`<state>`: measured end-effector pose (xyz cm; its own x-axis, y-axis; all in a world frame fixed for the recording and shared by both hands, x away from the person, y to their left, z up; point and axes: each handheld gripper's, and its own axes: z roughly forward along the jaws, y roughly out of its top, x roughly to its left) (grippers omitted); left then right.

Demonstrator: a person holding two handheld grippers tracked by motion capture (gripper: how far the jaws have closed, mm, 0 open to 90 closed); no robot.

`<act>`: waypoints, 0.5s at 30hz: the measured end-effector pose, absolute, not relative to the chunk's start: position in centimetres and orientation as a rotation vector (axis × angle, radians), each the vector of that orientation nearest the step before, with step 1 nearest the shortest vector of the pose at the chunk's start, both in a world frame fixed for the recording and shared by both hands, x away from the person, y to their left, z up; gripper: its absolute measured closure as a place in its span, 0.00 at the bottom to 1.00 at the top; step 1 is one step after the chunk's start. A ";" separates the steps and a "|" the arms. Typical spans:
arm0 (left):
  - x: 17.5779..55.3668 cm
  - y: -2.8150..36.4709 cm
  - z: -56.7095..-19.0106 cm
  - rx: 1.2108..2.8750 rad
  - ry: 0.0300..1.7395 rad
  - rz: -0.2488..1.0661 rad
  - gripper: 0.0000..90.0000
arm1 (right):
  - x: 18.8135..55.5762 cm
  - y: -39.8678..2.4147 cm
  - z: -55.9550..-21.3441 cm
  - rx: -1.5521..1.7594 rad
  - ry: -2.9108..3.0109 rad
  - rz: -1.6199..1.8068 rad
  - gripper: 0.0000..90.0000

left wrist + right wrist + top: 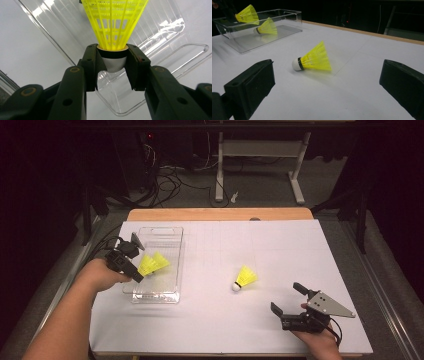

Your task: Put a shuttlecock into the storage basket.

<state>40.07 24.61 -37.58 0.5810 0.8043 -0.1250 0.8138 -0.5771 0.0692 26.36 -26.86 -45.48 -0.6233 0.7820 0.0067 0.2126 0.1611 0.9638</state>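
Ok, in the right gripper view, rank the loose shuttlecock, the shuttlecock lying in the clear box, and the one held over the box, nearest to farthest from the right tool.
1. Loose shuttlecock: on the white table straight ahead of the right tool, between its open jaws.
2. Shuttlecock lying in the clear box: far left.
3. Held shuttlecock: over the clear box, at its far-left end.

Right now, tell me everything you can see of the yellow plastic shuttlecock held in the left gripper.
The yellow plastic shuttlecock has a ribbed mesh skirt, a black band and a rounded white cork base. The left gripper is shut on that base, one black jaw on each side, with the skirt pointing away from the gripper. It hangs over the clear plastic rectangular tray, where a second yellow shuttlecock already lies on its side.
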 end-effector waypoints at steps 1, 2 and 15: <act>40.1 24.5 -37.7 2.691 1.379 -0.124 0.72 | 26.4 -26.8 -45.5 0.939 1.940 1.480 0.01; 40.1 24.5 -37.8 2.693 1.377 -0.118 0.72 | 26.4 -26.8 -45.5 0.939 1.940 1.480 0.01; 40.5 23.6 -38.9 2.721 1.371 -0.128 0.72 | 26.3 -27.0 -45.4 0.944 1.938 1.483 0.01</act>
